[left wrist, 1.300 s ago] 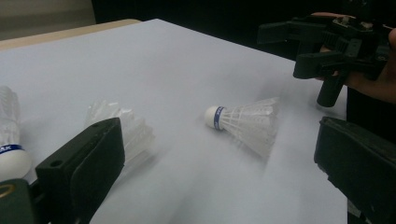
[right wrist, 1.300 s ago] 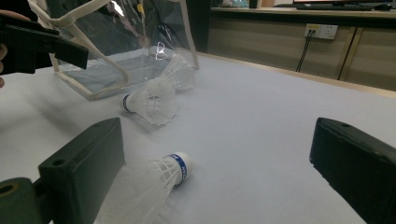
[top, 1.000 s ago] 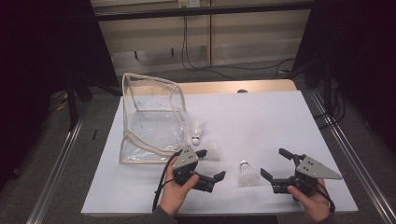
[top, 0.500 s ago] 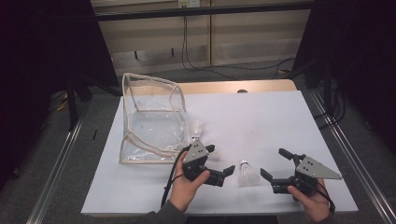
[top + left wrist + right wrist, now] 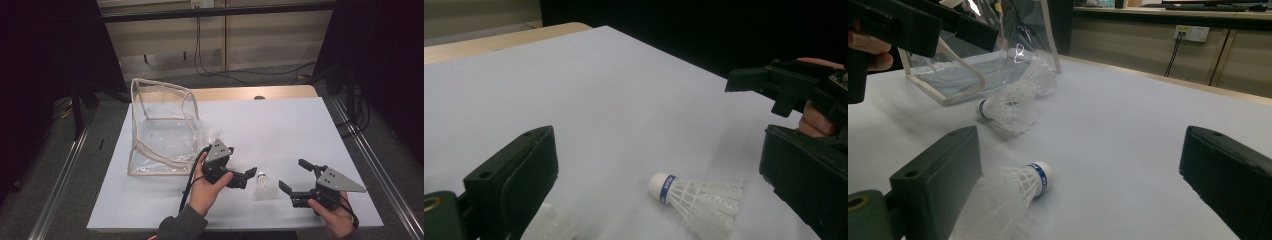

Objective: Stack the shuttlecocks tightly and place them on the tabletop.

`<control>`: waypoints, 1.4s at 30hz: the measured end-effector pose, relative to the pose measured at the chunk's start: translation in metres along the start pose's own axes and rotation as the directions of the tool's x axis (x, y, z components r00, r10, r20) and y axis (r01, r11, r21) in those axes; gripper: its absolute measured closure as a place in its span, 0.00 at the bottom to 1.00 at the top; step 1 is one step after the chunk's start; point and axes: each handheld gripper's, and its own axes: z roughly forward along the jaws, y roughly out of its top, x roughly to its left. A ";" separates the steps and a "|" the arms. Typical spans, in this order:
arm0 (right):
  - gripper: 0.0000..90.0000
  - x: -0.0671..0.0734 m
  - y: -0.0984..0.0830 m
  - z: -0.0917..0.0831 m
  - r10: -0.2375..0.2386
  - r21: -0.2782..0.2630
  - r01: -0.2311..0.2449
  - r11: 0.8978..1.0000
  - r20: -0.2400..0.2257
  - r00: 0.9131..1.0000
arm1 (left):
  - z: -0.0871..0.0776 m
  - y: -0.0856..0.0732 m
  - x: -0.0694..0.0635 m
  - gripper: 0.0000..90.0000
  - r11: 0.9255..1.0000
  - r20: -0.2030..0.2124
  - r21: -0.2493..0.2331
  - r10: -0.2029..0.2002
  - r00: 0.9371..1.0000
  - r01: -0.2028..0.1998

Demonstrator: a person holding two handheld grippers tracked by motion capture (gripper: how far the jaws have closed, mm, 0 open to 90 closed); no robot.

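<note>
Item one, at the left of the white table (image 5: 300, 125): we record a clear plastic pouch (image 5: 162, 127), standing open, with two shuttlecocks just beside its near right corner, the second shuttlecock (image 5: 1008, 107) lying on its side with the third shuttlecock (image 5: 1040, 75) behind it, against the pouch. Item two: our left gripper (image 5: 242, 178), jaws spread and empty, points at the nearest shuttlecock (image 5: 265, 186), which lies on its side between both tools. Item three: our right gripper (image 5: 295, 177), jaws likewise apart, holding nothing.
</note>
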 end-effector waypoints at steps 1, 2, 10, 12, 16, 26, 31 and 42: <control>0.03 0.000 0.000 0.000 -0.001 0.001 0.001 1.000 0.000 1.000 | 0.001 0.002 0.001 0.03 1.000 0.001 -0.005 0.000 1.000 0.000; 0.03 0.000 0.000 0.000 -0.001 -0.001 0.001 1.000 -0.001 1.000 | 0.002 0.004 0.001 0.03 1.000 -0.002 -0.003 -0.002 1.000 0.002; 0.03 0.000 0.000 0.000 0.001 -0.001 -0.001 1.000 -0.002 1.000 | 0.007 0.014 0.006 0.03 1.000 -0.005 0.000 -0.011 1.000 0.011; 0.03 0.000 0.000 0.000 0.001 -0.001 -0.001 1.000 -0.003 1.000 | 0.009 0.016 0.008 0.03 1.000 -0.010 0.005 -0.014 1.000 0.014; 0.03 -0.001 0.000 0.000 0.001 -0.001 -0.001 1.000 -0.003 1.000 | 0.012 0.019 0.012 0.03 1.000 -0.023 0.020 -0.019 1.000 0.020; 0.03 -0.001 0.000 0.000 -0.001 0.000 0.001 1.000 -0.007 1.000 | 0.019 0.028 0.022 0.03 0.998 -0.066 0.037 -0.045 0.997 0.047; 0.03 -0.001 0.000 0.000 0.000 -0.002 0.000 1.000 -0.007 1.000 | 0.021 0.033 0.026 0.03 0.998 -0.080 0.037 -0.047 0.996 0.050; 0.03 -0.001 0.000 0.000 -0.001 -0.002 0.001 1.000 -0.010 1.000 | 0.029 0.040 0.035 0.03 0.997 -0.115 0.044 -0.056 0.992 0.062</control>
